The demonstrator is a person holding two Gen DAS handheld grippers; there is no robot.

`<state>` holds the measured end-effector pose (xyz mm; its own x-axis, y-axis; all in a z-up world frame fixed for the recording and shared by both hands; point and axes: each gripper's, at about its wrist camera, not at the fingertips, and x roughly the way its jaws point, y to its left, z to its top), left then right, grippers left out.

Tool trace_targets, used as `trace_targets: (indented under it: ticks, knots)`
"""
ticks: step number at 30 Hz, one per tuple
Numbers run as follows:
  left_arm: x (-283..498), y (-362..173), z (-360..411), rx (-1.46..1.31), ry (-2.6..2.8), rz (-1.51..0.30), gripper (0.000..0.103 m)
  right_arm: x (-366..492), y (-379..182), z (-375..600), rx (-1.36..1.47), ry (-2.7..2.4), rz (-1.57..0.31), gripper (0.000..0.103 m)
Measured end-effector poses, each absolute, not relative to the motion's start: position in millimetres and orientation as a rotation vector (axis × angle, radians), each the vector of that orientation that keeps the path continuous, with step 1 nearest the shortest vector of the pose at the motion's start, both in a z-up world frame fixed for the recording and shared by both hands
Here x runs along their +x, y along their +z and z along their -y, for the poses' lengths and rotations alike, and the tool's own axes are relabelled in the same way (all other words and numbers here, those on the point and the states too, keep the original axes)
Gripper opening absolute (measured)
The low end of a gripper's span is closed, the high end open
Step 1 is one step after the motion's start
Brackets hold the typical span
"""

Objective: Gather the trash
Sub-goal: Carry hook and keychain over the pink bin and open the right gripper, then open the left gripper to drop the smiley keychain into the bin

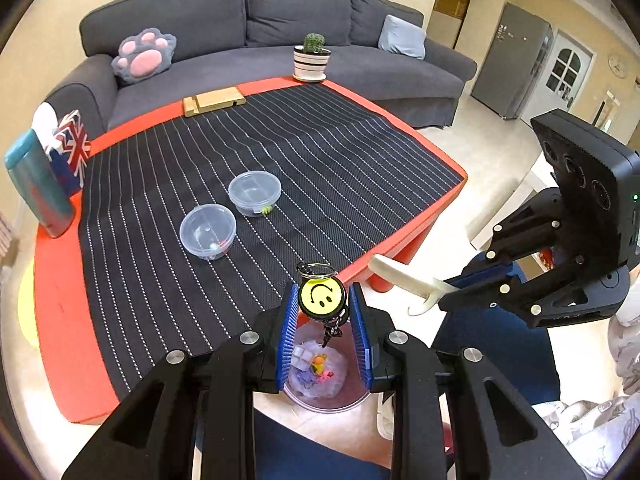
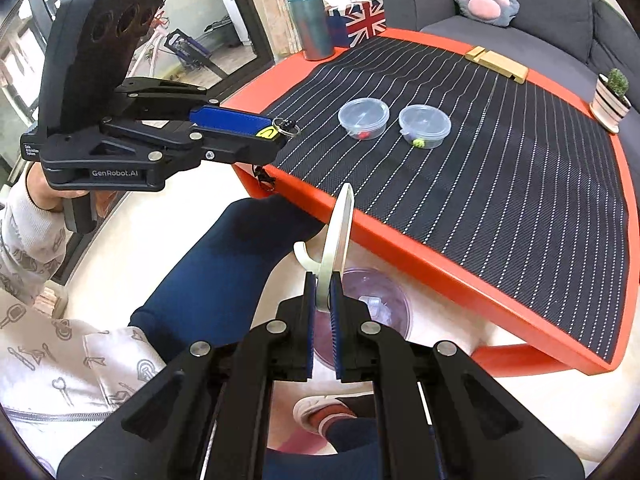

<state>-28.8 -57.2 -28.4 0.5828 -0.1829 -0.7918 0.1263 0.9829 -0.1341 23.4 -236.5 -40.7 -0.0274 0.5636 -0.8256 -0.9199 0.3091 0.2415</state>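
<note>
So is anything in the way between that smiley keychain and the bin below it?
Nothing visible. The smiley keychain hangs between the left gripper's fingers, directly above the open bin on the floor, with only air between them.

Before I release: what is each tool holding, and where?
Left tool: smiley keychain, clamped by its disc edges. Right tool: white shoehorn, pinched near its hooked end.

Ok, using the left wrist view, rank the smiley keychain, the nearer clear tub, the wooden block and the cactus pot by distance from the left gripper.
1. smiley keychain, in the left gripper
2. nearer clear tub, mid-mat, left
3. wooden block, far edge
4. cactus pot, far corner
</note>
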Motion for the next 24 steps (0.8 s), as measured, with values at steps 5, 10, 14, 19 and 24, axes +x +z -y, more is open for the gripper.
trace_targets:
  ticks: [5,10,14,19,24]
  knots:
    - [-30,-29,56,-0.069,-0.18,-0.93,0.026,27,-41,237,-0.439,1.215,-1.009,0.075]
    - [-30,-31,58,-0.066,-0.184,-0.937,0.026,34,-37,241,-0.403,1.178,-0.993,0.095]
    - [-30,-32,60,-0.066,-0.191,-0.942,0.026,39,-37,244,-0.379,1.161,-0.999,0.097]
    - [-29,-34,63,-0.064,-0.2,-0.948,0.026,41,-37,248,-0.36,1.148,-1.002,0.097]
    - [-28,-36,67,-0.061,-0.212,-0.955,0.026,44,-36,252,-0.324,1.14,-1.004,0.097]
